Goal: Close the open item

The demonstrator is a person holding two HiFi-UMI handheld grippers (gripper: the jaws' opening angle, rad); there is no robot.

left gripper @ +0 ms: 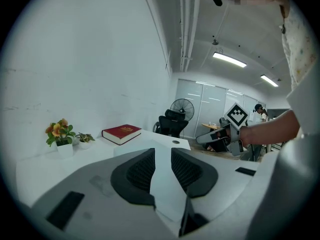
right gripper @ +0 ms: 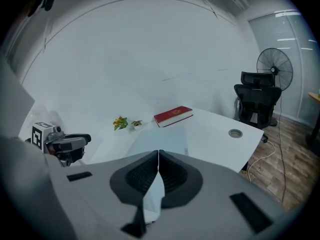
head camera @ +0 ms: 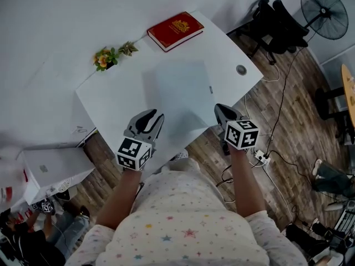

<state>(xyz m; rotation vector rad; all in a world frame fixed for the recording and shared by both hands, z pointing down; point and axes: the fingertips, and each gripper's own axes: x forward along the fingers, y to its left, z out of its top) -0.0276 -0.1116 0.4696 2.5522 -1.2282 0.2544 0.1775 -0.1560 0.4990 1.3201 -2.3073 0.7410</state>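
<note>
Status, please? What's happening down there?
Left gripper open, empty. Right gripper shut, empty. Flat white item on desk looks closed. Red book, plants sit clear of it.

A closed red book [head camera: 175, 30] is seen at the top edge of the white tabletop [head camera: 111, 93]. A pot of orange flowers [head camera: 103, 59] and a smaller green plant [head camera: 128, 49] are set to its left. A black office chair [head camera: 277, 24] and a standing fan [head camera: 324, 11] are pictured at upper right, above wood flooring [head camera: 294, 121].
</note>
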